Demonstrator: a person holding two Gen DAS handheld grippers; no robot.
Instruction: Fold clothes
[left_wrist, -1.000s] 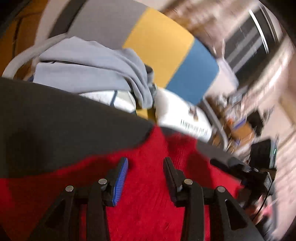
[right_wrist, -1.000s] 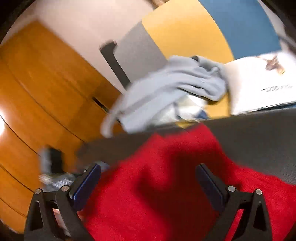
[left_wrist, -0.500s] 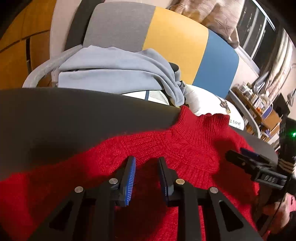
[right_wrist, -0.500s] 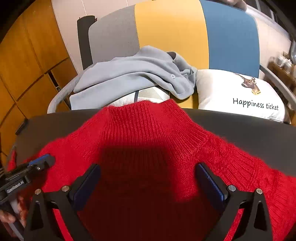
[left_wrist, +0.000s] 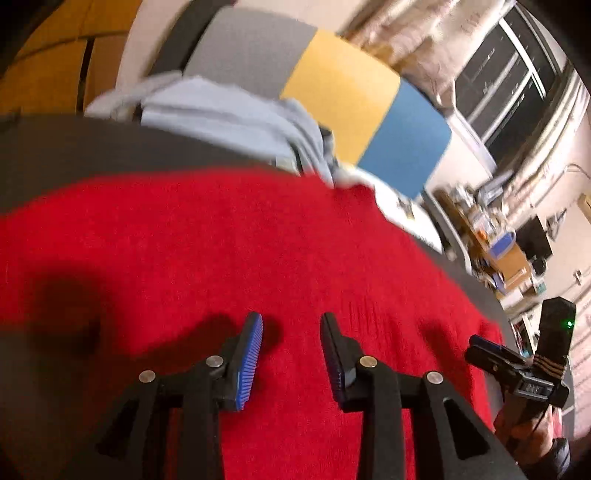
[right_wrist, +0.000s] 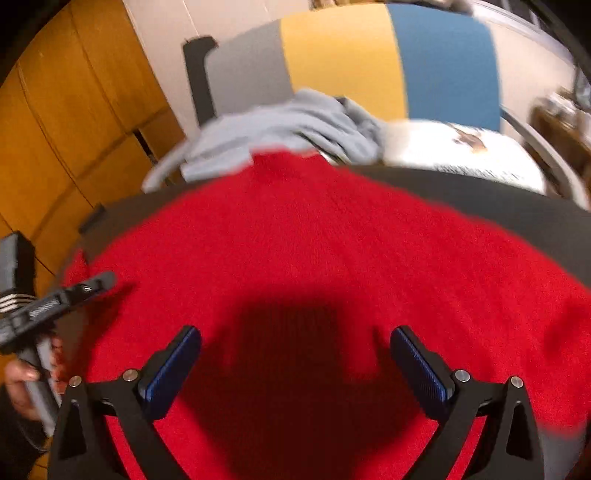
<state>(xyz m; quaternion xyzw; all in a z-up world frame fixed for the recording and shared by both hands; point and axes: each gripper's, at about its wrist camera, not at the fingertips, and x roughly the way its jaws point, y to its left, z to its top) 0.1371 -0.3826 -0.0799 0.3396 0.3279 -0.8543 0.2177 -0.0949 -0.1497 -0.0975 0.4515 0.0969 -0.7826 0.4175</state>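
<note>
Right now a red sweater (left_wrist: 258, 251) lies spread across a dark table (left_wrist: 92, 147), filling most of both wrist views, its neck end reaching the far edge. The left gripper (left_wrist: 291, 347) hovers over the knit with a narrow gap between its blue-padded fingers, holding nothing. The right gripper (right_wrist: 295, 362) is spread wide above the near middle of the sweater, also empty, casting a dark shadow on the cloth. Beyond the table, a grey garment (right_wrist: 288, 125) is heaped on a sofa (right_wrist: 343, 55) with grey, yellow and blue panels, and a white cushion (right_wrist: 461, 147) sits just right of it. Both views are blurred
</note>
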